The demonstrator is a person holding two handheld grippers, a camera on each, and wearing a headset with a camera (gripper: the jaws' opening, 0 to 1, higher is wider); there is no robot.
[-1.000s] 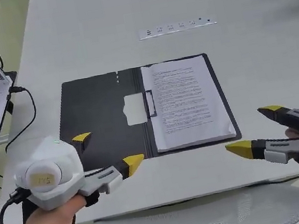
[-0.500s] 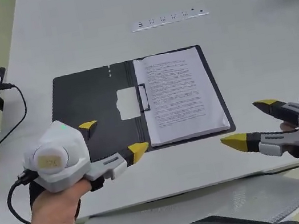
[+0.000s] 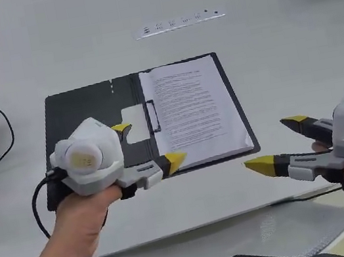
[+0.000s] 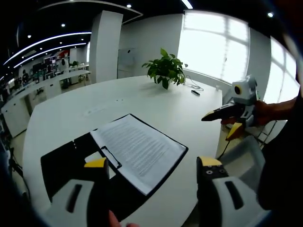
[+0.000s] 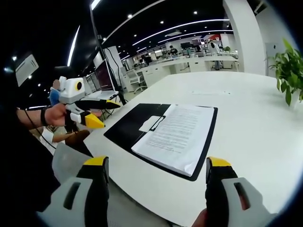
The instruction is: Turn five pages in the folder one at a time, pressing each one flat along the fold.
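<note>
- Folder point(image 3: 92, 129) lies open and flat on the white bench point(image 3: 76, 39). Its bare black cover is on the left and the stack of printed pages point(image 3: 192, 108) is on the right, held at the fold by a clip point(image 3: 153, 115).
- No page looks lifted or turned; the stack lies level, so the first turn seems not yet begun.
- The left gripper point(image 3: 148, 144) hangs over the near part of the black cover, jaws spread wide and grasping nothing. It appears to be clear of the surface.
- The right gripper point(image 3: 275, 143) sits off the stack's near right corner, above the bench edge, also released with its jaws apart and nothing between them.
- Likeliest slip: the pointed yellow tips could pinch two or three sheets at once, because the page edges lie flush and thin.
- A tip digging in at the corner might crease or tear the top sheet rather than lift it.
- The clip grips the pages near the fold, so a page swung over too quickly may buckle or pull against it.
- The bench looks smooth, and nothing pins the folder. A sideways pull could slide it unless the left gripper steadies the cover.
</note>
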